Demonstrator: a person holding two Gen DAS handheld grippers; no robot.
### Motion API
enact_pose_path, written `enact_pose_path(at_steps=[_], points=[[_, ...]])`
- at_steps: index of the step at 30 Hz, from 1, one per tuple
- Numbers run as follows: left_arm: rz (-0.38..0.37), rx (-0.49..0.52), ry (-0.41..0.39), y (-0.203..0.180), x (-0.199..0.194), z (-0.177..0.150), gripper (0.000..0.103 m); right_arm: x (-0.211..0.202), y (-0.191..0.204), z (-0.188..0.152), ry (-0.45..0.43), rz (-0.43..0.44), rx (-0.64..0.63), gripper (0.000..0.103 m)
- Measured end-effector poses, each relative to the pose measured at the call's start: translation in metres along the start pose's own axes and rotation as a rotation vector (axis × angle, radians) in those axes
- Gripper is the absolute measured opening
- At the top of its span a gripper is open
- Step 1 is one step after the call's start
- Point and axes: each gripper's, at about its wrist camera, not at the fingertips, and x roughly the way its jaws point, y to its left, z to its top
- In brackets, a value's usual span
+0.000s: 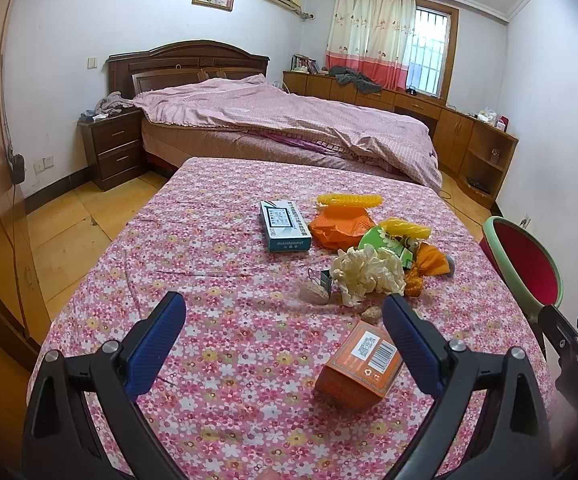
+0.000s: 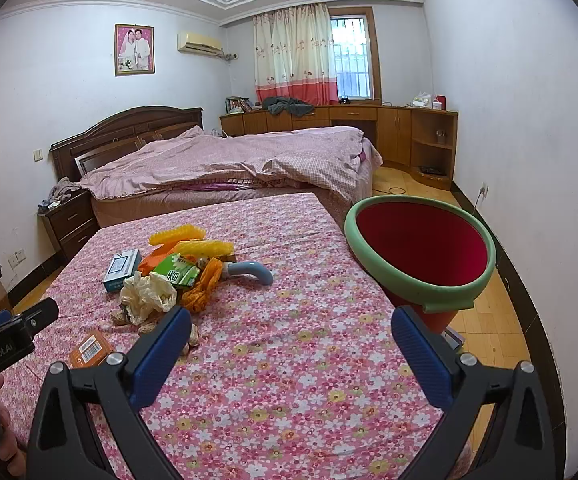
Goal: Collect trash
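I see the trash heaped mid-surface: boxes, a crumpled glove, orange bags and peanut shells. An orange box lies nearer me. The bin stands off the surface's right edge. My left hand-held gripper and right hand-held gripper both hover released, grasping nothing.

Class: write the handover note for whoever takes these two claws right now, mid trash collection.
Left claw: open, empty, above the near table edge, by the orange box.
Right claw: open, empty, with the red bin just ahead at the table's right edge.
Trash on the floral tablecloth: orange box, blue-white box, crumpled cream wrapper, green packet, orange bags, peanut shells.
Done: nothing visible in the bin.
Left: all of it.
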Motion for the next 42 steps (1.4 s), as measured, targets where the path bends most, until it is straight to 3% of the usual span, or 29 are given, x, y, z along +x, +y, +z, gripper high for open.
enact_pose_path(at_steps=[42], points=[[-0.007, 0.008, 0.006, -0.0035, 0.0001, -0.0017, 0.098, -0.0005, -0.0011, 0.001, 0.005, 0.002, 0.003, 0.102]])
